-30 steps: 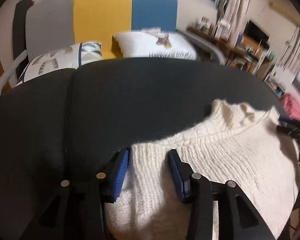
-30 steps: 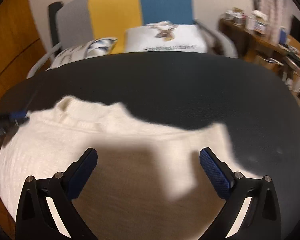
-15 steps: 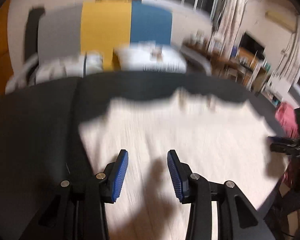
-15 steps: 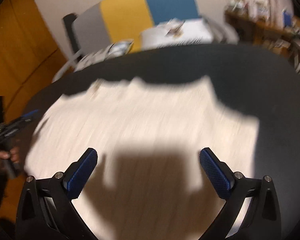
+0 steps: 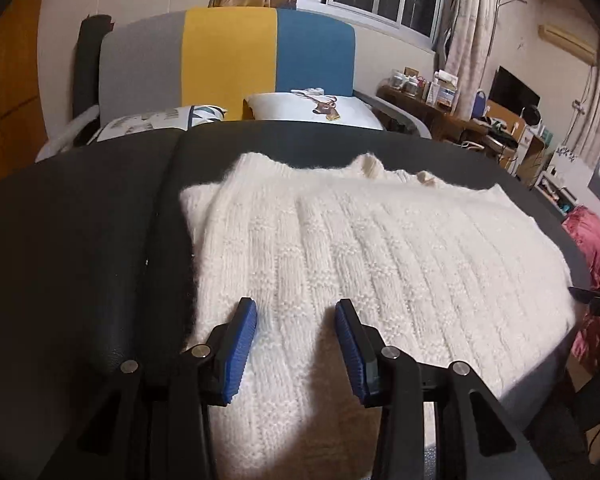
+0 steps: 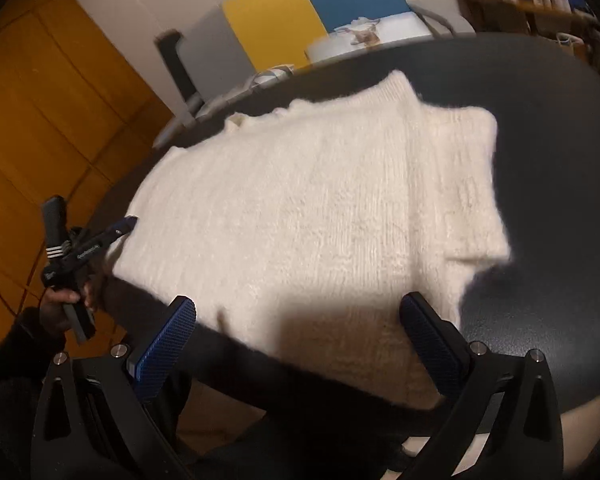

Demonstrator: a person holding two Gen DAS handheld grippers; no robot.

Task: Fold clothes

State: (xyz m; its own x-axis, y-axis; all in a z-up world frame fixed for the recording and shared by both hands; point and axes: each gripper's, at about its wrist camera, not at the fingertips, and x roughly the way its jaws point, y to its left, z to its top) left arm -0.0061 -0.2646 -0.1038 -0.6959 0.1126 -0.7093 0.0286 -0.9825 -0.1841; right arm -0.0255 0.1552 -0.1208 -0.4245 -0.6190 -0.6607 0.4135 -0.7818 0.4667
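White sweater lies spread on the black table; right tool gapes wide above its near edge.

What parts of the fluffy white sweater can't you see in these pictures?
- Near hem of the sweater: in the left wrist view, the left gripper covers it.
- Knit pattern: smeared by motion blur in the right wrist view.
- Sleeves: neither view shows them spread out; possibly tucked under.
- Collar: too small to tell whether it carries a label.

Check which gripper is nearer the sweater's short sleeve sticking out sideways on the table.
Left. The left gripper hangs over the sweater beside that sleeve. The right gripper is back off the table edge near the hem.
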